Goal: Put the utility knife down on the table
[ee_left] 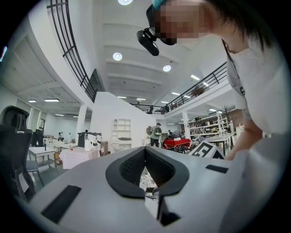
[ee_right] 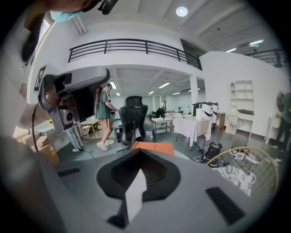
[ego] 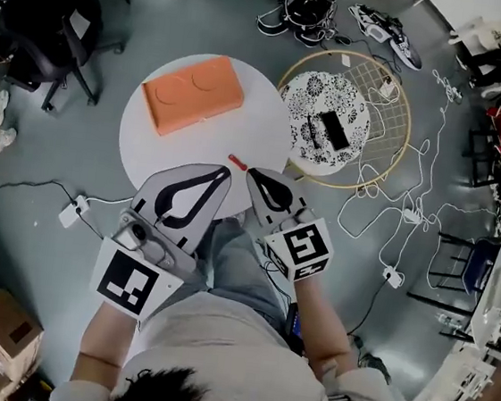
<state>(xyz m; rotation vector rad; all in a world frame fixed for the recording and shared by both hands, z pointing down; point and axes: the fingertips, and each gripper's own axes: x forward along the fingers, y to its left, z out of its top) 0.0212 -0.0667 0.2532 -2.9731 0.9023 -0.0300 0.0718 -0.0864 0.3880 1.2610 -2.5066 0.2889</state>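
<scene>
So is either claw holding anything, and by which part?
Apparently nothing: left gripper and right gripper are shut, empty. The small red utility knife lies on the round white table beside the right tips.

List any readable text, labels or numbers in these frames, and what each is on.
No text can be read in any view.
Left marker cube: a black-and-white square pattern, no letters.
Right marker cube: a pattern only, no letters.
Cardboard box: the small yellow label is too small to read.
Orange box: two round shapes on top, no print visible.
</scene>
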